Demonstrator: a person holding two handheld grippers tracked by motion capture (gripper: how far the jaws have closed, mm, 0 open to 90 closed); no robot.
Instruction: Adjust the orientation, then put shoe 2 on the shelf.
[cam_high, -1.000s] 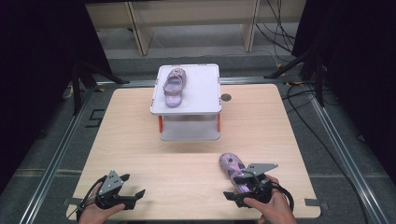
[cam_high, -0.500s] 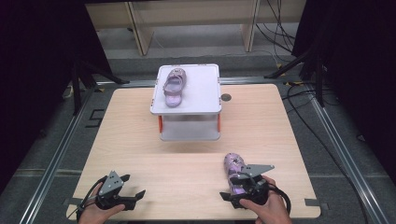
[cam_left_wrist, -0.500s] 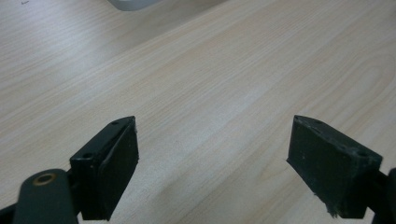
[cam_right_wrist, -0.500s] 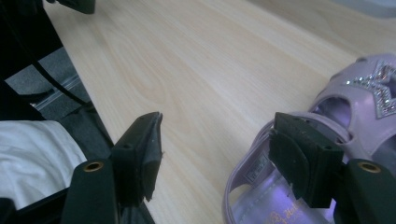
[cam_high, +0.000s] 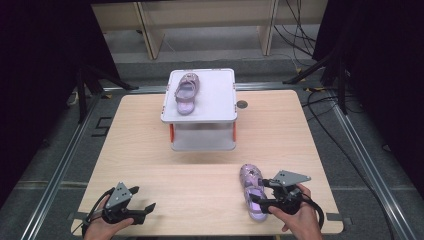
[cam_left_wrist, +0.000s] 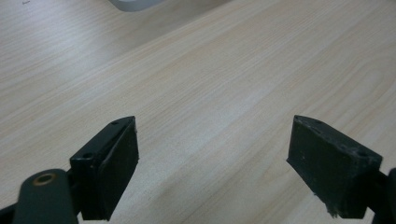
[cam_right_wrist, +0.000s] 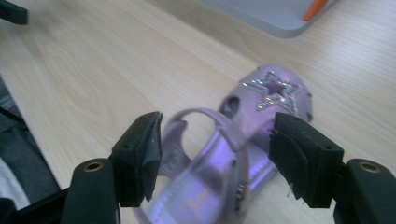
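A purple sandal (cam_high: 251, 184) with a glitter star on its toe (cam_right_wrist: 273, 88) lies on the wooden table (cam_high: 150, 145) at the front right. My right gripper (cam_high: 262, 195) reaches it from the right. Its jaws stand open on either side of the heel end (cam_right_wrist: 217, 154), and I see no pad pressing on it. A second purple sandal (cam_high: 185, 93) lies on top of the white stand (cam_high: 217, 100) at the back middle. My left gripper (cam_high: 143, 201) rests at the front left with its jaws open over bare wood (cam_left_wrist: 212, 154).
The stand has orange posts (cam_high: 171, 132) and a lower shelf (cam_high: 202, 142). A dark round hole (cam_high: 242, 104) sits in the tabletop to the right of the stand. Metal rails (cam_high: 60, 165) frame the table, and cables lie on the floor at the right.
My right gripper has shifted a little along the front right sandal and now straddles its heel end. The left gripper and the sandal on the stand have stayed put.
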